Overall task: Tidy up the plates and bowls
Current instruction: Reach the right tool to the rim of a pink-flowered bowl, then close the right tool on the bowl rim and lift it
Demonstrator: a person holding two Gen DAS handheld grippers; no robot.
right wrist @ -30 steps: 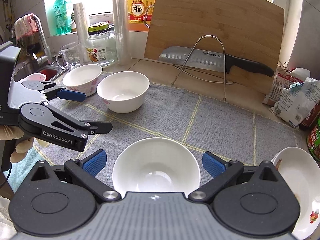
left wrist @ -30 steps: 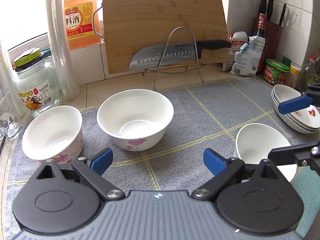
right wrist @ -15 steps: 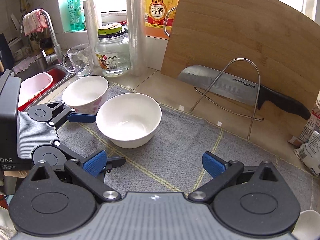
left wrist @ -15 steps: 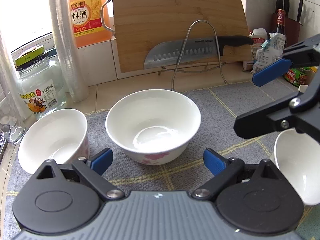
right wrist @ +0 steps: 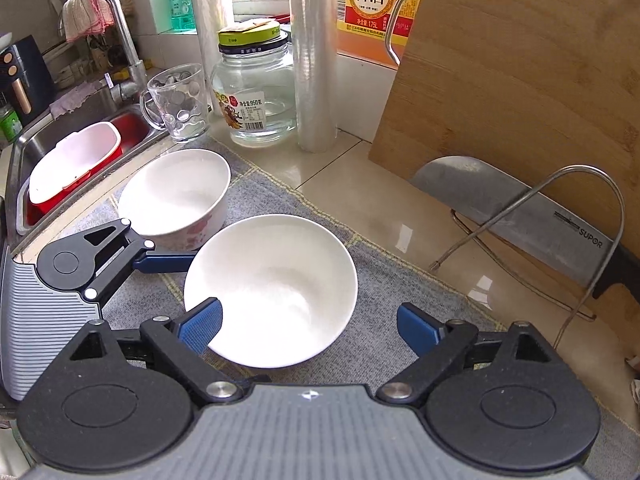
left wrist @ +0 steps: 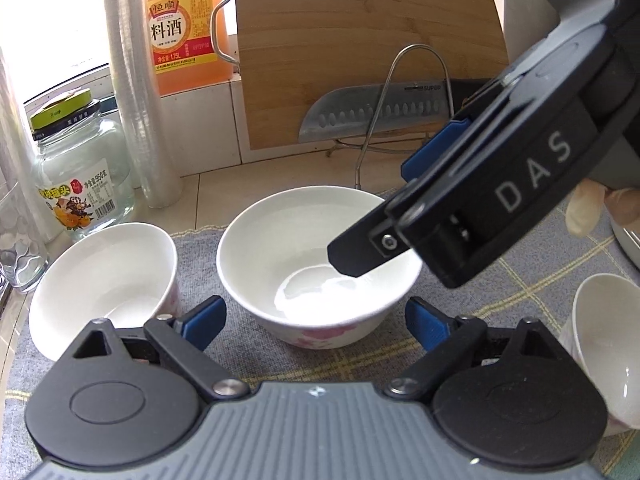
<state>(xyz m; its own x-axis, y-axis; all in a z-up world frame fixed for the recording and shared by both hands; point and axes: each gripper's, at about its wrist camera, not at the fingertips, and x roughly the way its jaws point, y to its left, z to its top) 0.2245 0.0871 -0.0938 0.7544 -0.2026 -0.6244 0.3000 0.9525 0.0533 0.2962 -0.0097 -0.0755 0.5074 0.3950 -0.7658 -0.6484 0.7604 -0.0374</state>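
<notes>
A wide white bowl with pink flowers (left wrist: pixel 316 256) (right wrist: pixel 276 284) sits on the grey mat. A taller white bowl (left wrist: pixel 100 280) (right wrist: pixel 176 196) stands to its left, a third bowl (left wrist: pixel 604 344) at the right edge. My left gripper (left wrist: pixel 316 318) is open, just in front of the wide bowl; it also shows in the right wrist view (right wrist: pixel 160 260). My right gripper (right wrist: pixel 308 326) is open, its left pad over the bowl's near rim; in the left wrist view its finger (left wrist: pixel 460 216) hangs over the bowl.
A cutting board (left wrist: pixel 368 48) and a knife (left wrist: pixel 376 114) on a wire rack stand behind. A glass jar (left wrist: pixel 76 176), a cup stack (left wrist: pixel 136 92), a cooking wine bottle (left wrist: pixel 184 24) and a glass mug (right wrist: pixel 180 104) line the back left. The sink (right wrist: pixel 76 152) lies left.
Both grippers have moved in on the wide bowl. The right gripper swung left, away from the right bowl, and now reaches over the wide bowl's rim. Both stay open.
</notes>
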